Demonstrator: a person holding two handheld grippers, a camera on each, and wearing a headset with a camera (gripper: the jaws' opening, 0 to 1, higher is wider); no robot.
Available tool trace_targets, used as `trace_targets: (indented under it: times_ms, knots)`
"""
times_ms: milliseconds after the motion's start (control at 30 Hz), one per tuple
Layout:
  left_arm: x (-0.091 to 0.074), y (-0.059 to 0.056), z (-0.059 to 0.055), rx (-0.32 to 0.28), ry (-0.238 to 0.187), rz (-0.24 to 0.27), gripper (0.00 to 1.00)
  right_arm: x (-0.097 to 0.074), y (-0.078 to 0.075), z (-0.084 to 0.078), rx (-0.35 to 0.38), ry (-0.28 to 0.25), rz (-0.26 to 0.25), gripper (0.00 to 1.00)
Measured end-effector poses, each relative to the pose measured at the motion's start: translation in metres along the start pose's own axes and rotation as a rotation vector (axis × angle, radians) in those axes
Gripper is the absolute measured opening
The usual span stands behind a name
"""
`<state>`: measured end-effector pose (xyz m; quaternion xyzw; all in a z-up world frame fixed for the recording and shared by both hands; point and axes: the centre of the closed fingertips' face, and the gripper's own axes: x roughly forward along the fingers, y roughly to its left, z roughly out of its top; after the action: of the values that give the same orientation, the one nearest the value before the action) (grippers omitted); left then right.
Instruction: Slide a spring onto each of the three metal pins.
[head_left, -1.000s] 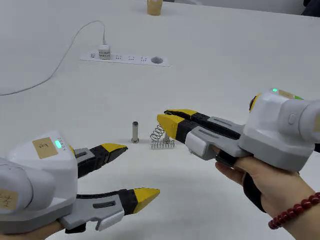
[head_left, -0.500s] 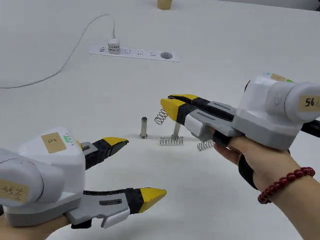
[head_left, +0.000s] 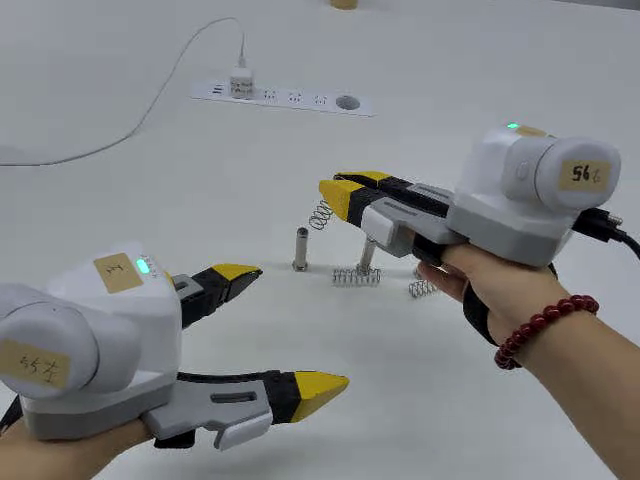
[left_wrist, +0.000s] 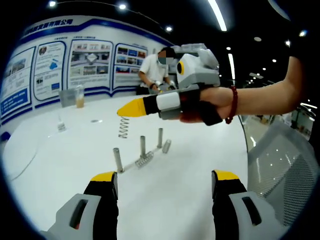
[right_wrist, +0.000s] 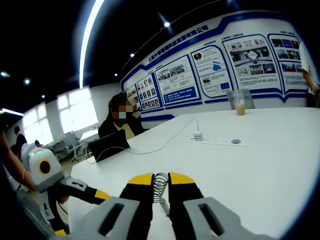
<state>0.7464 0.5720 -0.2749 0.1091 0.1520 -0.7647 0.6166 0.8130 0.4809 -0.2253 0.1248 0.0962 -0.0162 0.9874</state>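
My right gripper (head_left: 336, 190) is shut on a small steel spring (head_left: 320, 214), which hangs from its yellow tips above the table. In the right gripper view the spring (right_wrist: 160, 187) sits upright between the closed fingers. Below it stand metal pins: one (head_left: 301, 248) to the left and one (head_left: 368, 253) partly behind the gripper. The left gripper view has three pins in a row (left_wrist: 118, 160) (left_wrist: 142, 146) (left_wrist: 160, 137). Two loose springs (head_left: 357, 277) (head_left: 423, 288) lie beside the pins. My left gripper (head_left: 285, 328) hovers open and empty at lower left, short of the pins.
A white power strip (head_left: 290, 97) with a plugged charger and a cable lies at the far side of the white table (head_left: 150, 190). A cup (right_wrist: 240, 106) stands farther back. People sit at the table's far ends (right_wrist: 120, 122) (left_wrist: 157, 72).
My right gripper has lifted the spring off the table beside the pins and holds it higher now. The left gripper has stayed open in about the same place.
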Motion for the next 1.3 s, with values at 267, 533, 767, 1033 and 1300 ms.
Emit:
trace_targets:
  times_ms: [267, 533, 767, 1033, 1300]
  knots:
    - [0.0, -0.001, -0.003, -0.016, 0.004, -0.003, 0.8, 0.012, -0.003, -0.008, 0.006, 0.016, -0.013, 0.11]
    - [0.0, -0.001, -0.005, -0.025, 0.006, -0.005, 0.8, 0.017, -0.004, -0.015, -0.014, 0.038, -0.019, 0.12]
    - [0.0, 0.001, -0.006, -0.031, 0.007, 0.001, 0.8, 0.019, -0.002, -0.019, -0.059, 0.056, -0.016, 0.12]
    - [0.001, 0.0, -0.006, -0.046, 0.002, 0.006, 0.79, 0.022, 0.0, -0.023, -0.159, 0.078, -0.02, 0.12]
    - [0.001, 0.001, -0.006, -0.054, 0.0, 0.008, 0.79, 0.025, 0.005, -0.023, -0.287, 0.098, -0.008, 0.12]
